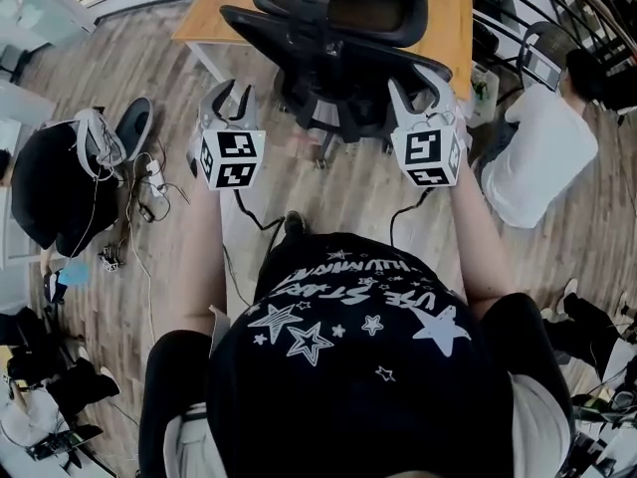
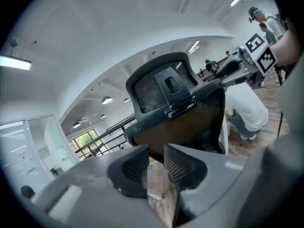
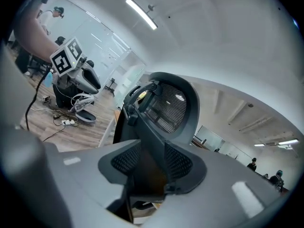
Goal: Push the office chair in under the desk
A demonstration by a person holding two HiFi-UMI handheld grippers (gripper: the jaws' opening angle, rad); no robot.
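Contact with the chair is the step in hand, as I judge it: the grip for the push is half set. Nearest, the left gripper has its jaws a narrow way apart, with only floor showing in the gap. The chair's back rises just beyond it and to its inner side, close but apart as far as the head view shows. The right gripper has the back's right edge standing in its narrow gap. The dark frame fills that gap from pad to pad, so it looks clamped on the chair. The chair stands directly ahead of both grippers and between them, its back turned to the tools and its seat facing away toward the desk. Its long axis is upright, from the base on the floor just ahead of the grippers, up through the back to the headrest. Its front-to-back line runs straight off from the tools to the desk. The base looks short of the desk's near edge, so the chair is probably not yet in. The next move, I judge, calls for the left gripper on the back's left edge, level with the right. Then an even press forward should make the chair roll straight and not swivel. The desk lies farthest, beyond the chair.
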